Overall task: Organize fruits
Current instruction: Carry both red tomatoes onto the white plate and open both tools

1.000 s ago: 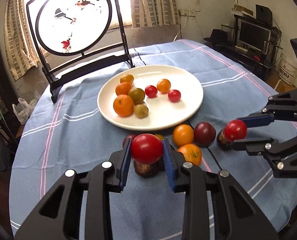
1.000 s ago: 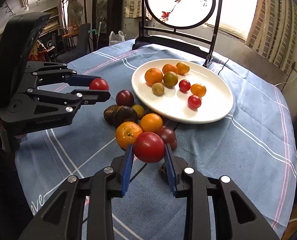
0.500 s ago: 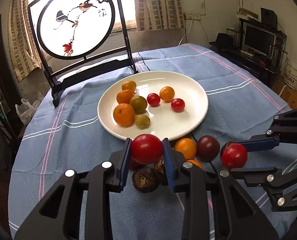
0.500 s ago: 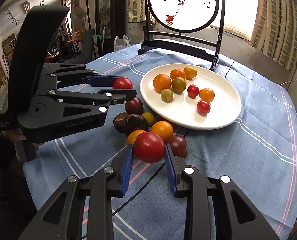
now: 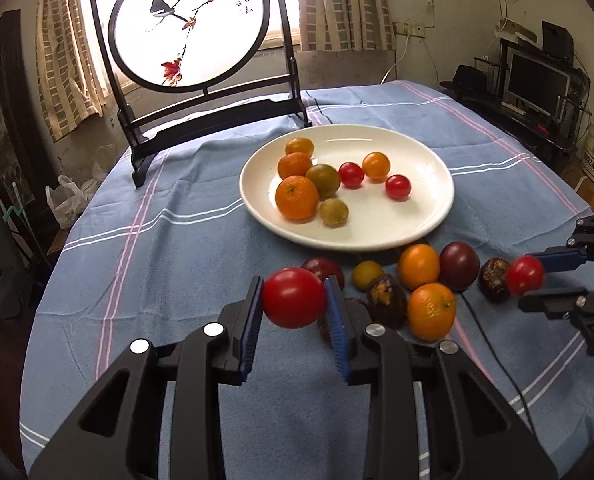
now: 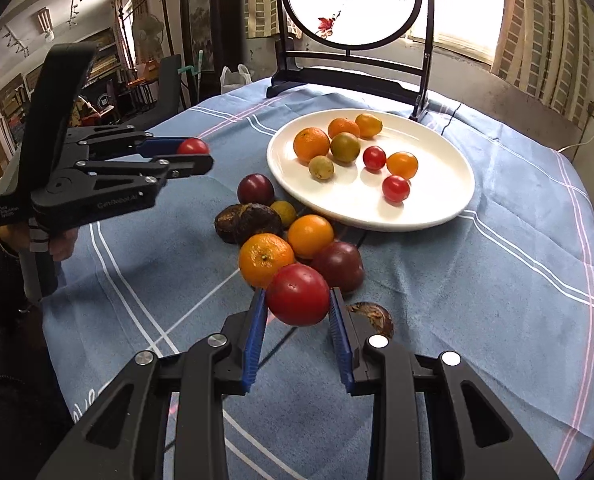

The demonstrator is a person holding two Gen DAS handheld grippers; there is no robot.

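in the left wrist view, a glossy red round tomato [image 5: 295, 298] is clamped between the blue pads of the left gripper [image 5: 295, 304], low centre of frame. the round white ceramic plate [image 5: 429, 216] lies straight ahead, beyond loose fruit on the blue cloth. at right, the right gripper [image 5: 531, 282] is closed on a second red tomato [image 5: 525, 275]. only the right wrist view shows the left gripper raised clear of the cloth; the right one seems nearer the plate.

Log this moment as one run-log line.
left gripper: shut on red tomato | right gripper: shut on second red tomato | both above tablecloth | white plate: eight fruits | loose fruits remain beside plate
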